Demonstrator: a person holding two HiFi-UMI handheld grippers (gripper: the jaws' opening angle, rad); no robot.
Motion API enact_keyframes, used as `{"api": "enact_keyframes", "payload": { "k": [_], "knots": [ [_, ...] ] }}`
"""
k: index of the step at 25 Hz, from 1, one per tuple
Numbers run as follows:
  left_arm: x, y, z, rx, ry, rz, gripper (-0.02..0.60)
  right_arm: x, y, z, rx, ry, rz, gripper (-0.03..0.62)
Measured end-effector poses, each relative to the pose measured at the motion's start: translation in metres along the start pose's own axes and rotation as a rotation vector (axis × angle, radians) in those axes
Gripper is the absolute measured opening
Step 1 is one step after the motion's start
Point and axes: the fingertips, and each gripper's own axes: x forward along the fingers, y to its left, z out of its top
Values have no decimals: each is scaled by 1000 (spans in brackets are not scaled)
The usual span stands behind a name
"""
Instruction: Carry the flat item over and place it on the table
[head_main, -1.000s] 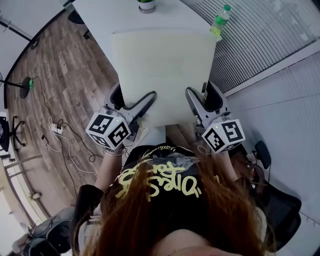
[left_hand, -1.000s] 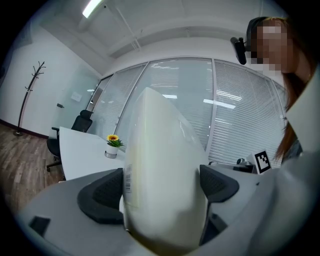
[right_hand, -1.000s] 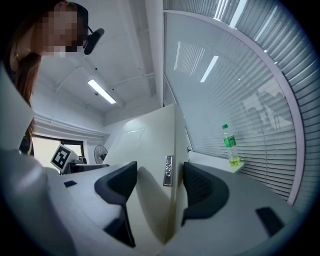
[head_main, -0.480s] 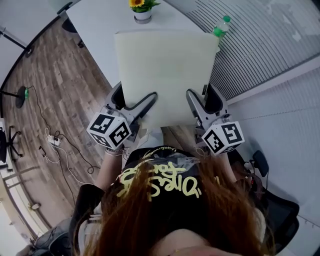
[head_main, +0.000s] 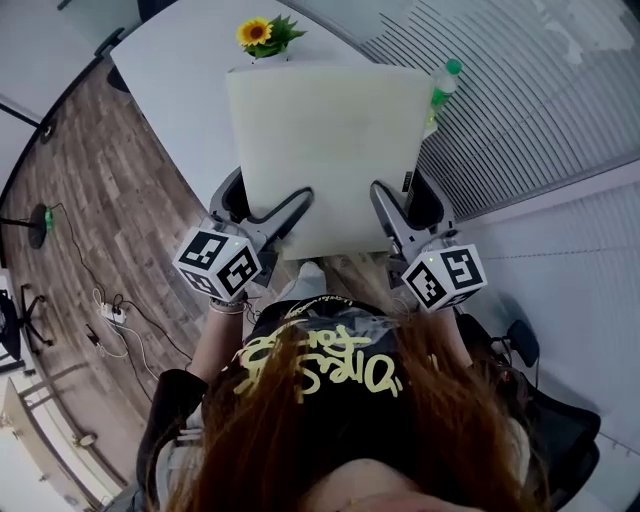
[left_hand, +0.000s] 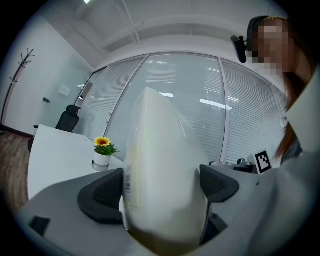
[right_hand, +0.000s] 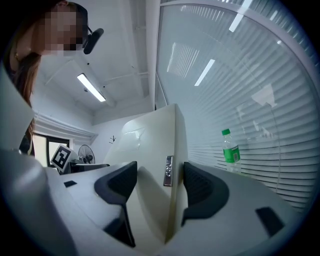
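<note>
**Flat pad clamped in both grippers, over the tabletop end**

Head view: The flat pad (head_main: 325, 150) is cream-white, square, matte and has rounded corners. It is held out level in front of the person. The left gripper (head_main: 268, 205) and right gripper (head_main: 405, 205) each bite its near edge, one toward each corner. The pad covers the near end of the smooth white tabletop (head_main: 175, 80); whether they touch cannot be judged. At its far edge stands a small white pot with a sunflower (head_main: 262, 35). Beside its right edge is a clear green bottle (head_main: 440, 90) with a green cap. The wood-plank floor (head_main: 90, 200) lies to the left.

Left gripper view: The dark ribbed jaws of this gripper (left_hand: 162, 187) are closed onto the pad (left_hand: 162, 170), which bulges, thick and soft-looking. The pot (left_hand: 102, 152) sits on the tabletop (left_hand: 55, 155).

Right gripper view: This gripper's (right_hand: 159, 187) jaws pinch the pad's (right_hand: 155, 150) edge, where there is a small label (right_hand: 169, 171). The bottle (right_hand: 230, 147) is upright, its liquid level unclear.
</note>
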Motion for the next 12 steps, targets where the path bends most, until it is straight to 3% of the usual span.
{"api": "enact_keyframes", "payload": {
  "k": [12],
  "knots": [
    [73, 50, 19, -9, 50, -44, 480, 67, -47, 5, 24, 17, -58, 285]
  ]
}}
